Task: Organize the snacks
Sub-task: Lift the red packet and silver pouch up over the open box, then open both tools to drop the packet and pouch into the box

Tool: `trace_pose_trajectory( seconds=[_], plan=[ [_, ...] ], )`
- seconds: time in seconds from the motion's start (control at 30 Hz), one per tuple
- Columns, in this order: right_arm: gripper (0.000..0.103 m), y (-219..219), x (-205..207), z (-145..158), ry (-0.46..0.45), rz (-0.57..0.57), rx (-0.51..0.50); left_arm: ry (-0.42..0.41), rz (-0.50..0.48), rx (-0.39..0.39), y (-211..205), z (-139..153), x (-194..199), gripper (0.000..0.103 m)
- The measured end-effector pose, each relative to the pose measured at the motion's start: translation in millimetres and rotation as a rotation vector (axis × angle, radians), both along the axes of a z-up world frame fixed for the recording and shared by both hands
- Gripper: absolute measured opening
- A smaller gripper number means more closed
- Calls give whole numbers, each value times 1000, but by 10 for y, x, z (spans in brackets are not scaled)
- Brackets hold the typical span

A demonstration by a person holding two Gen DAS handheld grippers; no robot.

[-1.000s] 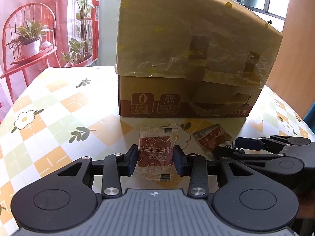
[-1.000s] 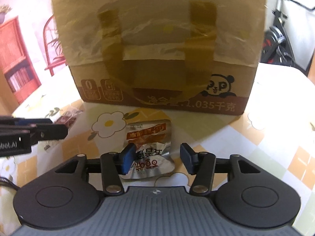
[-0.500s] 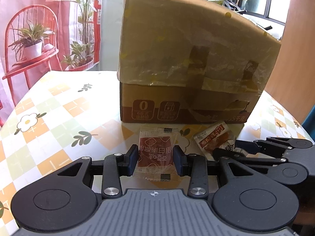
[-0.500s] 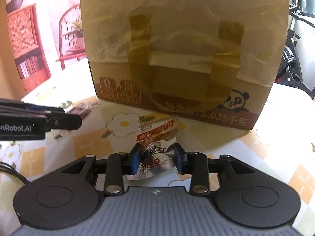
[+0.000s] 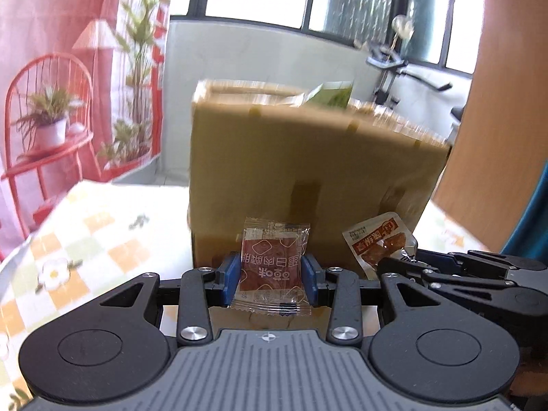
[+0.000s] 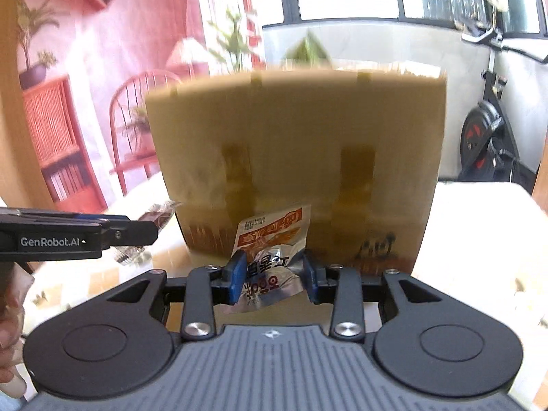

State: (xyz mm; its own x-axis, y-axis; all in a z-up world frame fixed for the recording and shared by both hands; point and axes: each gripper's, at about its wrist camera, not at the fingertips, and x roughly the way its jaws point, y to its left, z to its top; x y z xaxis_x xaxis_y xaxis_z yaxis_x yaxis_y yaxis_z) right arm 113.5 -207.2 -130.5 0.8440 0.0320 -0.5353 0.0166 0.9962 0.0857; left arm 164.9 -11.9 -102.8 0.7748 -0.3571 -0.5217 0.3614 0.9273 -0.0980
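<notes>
My left gripper (image 5: 270,275) is shut on a clear packet with a dark red snack (image 5: 272,267) and holds it up in front of the cardboard box (image 5: 308,178). My right gripper (image 6: 272,274) is shut on a silver and orange snack packet (image 6: 270,246), also lifted before the box (image 6: 298,157). That packet shows at the right in the left wrist view (image 5: 376,243), held by the right gripper (image 5: 407,263). The left gripper (image 6: 150,231) with the red packet (image 6: 159,212) shows at the left in the right wrist view. A green packet (image 5: 334,94) sticks out of the box top.
The box stands on a table with a checked, flowered cloth (image 5: 68,239). A red chair with a plant (image 5: 48,130) is at the far left. An exercise bike (image 6: 486,137) stands at the right behind the table.
Both grippers have risen with their packets off the table, toward the box's top edge. The right gripper closed on the silver and orange packet between one second ago and half a second ago.
</notes>
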Motion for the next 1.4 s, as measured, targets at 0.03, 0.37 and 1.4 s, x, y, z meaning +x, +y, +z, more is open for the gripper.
trace_pose_trajectory(
  seconds=[0.03,0.37,1.4],
  plan=[
    [37,-18,-4,65,-18,-2,8,-16,-4,-2,-16,65,-1,41],
    [37,-236,236,803,-177,-11,33,-161,-25,-5,-287,705,326,41],
    [45,-856,1468,938,20,-137,5,-71,-26,76,-385,765,1444,74]
  ],
)
